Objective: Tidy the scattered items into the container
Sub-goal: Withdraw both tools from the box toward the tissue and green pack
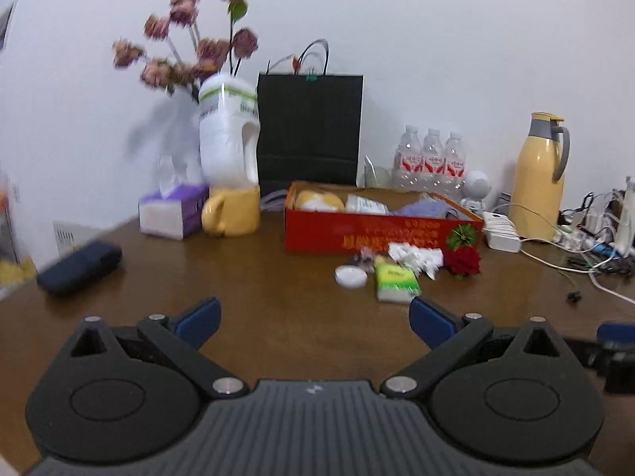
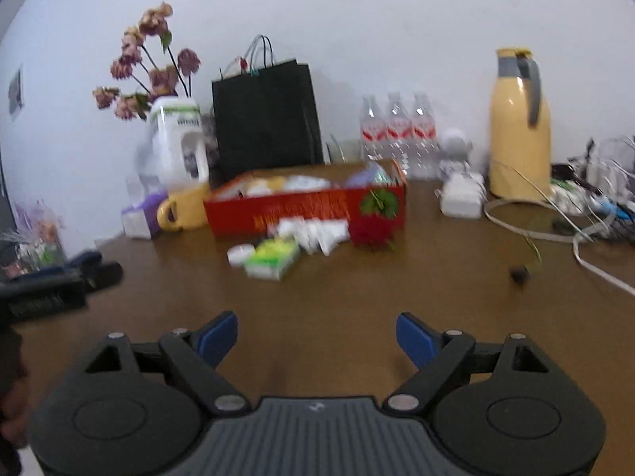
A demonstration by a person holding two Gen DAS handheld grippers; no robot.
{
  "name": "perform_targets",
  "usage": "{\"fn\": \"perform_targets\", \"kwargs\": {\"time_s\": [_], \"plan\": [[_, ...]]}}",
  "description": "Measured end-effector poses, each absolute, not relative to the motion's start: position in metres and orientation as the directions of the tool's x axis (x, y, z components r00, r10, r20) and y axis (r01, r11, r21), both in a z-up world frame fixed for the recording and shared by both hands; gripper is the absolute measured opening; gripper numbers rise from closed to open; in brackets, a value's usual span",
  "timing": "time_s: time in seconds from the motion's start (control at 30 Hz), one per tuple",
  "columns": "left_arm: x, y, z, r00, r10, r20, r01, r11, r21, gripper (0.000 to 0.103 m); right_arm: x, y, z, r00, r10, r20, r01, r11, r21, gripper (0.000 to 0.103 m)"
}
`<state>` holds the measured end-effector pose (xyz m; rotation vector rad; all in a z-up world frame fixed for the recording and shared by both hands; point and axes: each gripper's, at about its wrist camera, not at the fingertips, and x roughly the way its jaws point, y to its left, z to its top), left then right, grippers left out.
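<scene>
Both grippers gape empty; green tissue pack (image 1: 397, 281) lies just ahead-right of left gripper (image 1: 315, 317), nearer than right gripper (image 2: 317, 335).

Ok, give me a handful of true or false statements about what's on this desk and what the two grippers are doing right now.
1. Both grippers hold nothing. True: the left gripper and right gripper are open and empty.
2. The green tissue pack lies inside the red box. False: it lies on the table in front of the box.
3. The red flower lies by the box's right front corner. True.
4. The yellow mug stands right of the box. False: it stands to its left.
5. The box is empty. False: several items already lie in it.
</scene>
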<state>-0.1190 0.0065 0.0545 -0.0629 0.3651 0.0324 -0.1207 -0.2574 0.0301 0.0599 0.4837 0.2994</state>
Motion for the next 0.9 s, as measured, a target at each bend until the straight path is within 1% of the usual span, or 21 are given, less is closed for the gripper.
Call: {"fn": "perform_targets", "kwargs": {"time_s": [0.07,0.17,0.37,0.43,0.5,0.63,0.7,0.83,0.9], "plan": [[-0.117,0.005,0.052,0.927,0.018,-0.374,-0.041,0.998,-0.055,0.103,-0.129,-0.261,0.023,0.843,0.275,-0.463,-0.25,0.961,0.115,0.087],[-0.105,0.002,0.05,0.912,0.042,-0.408,-0.055,0.998,-0.02,0.103,-0.128,-0.263,0.019,0.839,0.253,-0.482,-0.223,0.967,0.12,0.087],[-0.087,0.013,0.042,0.886,0.099,-0.453,-0.103,0.995,0.016,0.103,-0.105,-0.249,0.026,0.813,0.293,-0.504,-0.275,0.955,0.112,0.087],[-0.078,0.019,0.04,0.881,0.126,-0.456,-0.119,0.992,0.045,0.103,-0.085,-0.233,0.028,0.788,0.316,-0.528,-0.315,0.944,0.095,0.087],[-0.067,0.026,0.04,0.876,0.155,-0.457,-0.137,0.988,0.072,0.103,-0.059,-0.21,0.028,0.753,0.325,-0.572,-0.345,0.935,0.077,0.087],[-0.047,0.04,0.038,0.867,0.159,-0.472,-0.141,0.987,0.074,0.103,0.008,-0.167,0.023,0.674,0.356,-0.647,-0.348,0.926,0.146,0.086],[-0.039,0.045,0.036,0.863,0.16,-0.478,-0.137,0.987,0.084,0.103,0.038,-0.145,0.02,0.658,0.331,-0.676,-0.327,0.935,0.139,0.083],[-0.02,0.048,0.033,0.863,0.151,-0.483,-0.112,0.988,0.108,0.103,0.075,-0.122,0.015,0.668,0.282,-0.689,-0.292,0.951,0.105,0.072],[-0.008,0.047,0.031,0.863,0.136,-0.486,-0.092,0.989,0.112,0.103,0.086,-0.119,0.012,0.666,0.264,-0.698,-0.282,0.955,0.091,0.05]]}}
